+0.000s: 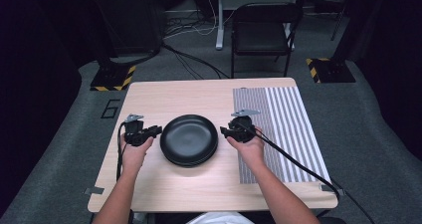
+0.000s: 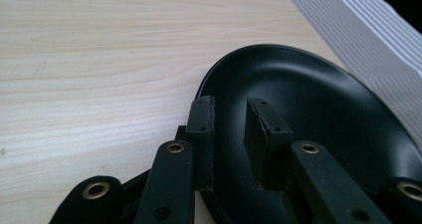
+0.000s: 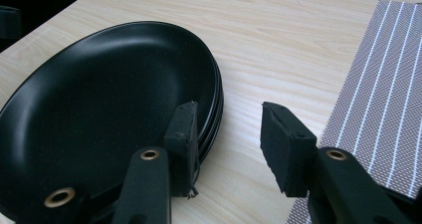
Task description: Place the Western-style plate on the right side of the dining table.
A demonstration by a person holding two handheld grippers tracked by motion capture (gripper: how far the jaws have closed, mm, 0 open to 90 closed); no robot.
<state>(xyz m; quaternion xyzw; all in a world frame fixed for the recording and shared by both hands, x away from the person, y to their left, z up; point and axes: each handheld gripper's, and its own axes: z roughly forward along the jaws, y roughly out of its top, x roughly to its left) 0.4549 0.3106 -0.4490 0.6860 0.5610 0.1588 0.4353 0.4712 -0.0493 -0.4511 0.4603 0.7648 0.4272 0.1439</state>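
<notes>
A stack of black plates (image 1: 189, 139) sits in the middle of the wooden table (image 1: 164, 97). My left gripper (image 1: 158, 130) is at the stack's left rim and is open. In the left gripper view the plate (image 2: 318, 99) has its rim running between the pads (image 2: 201, 134), one outside it and one over the inside; my left gripper (image 2: 230, 129) does not clamp it. My right gripper (image 1: 222, 131) is open at the right rim. In the right gripper view my right gripper (image 3: 229, 139) has one pad (image 3: 183, 134) over the stacked rims (image 3: 211, 109) and the other above bare wood.
A grey striped placemat (image 1: 283, 129) covers the table's right part, just under my right hand (image 1: 249, 149). A black folding chair (image 1: 261, 32) stands beyond the far edge. Cables (image 1: 298, 164) trail from both grippers toward the near side.
</notes>
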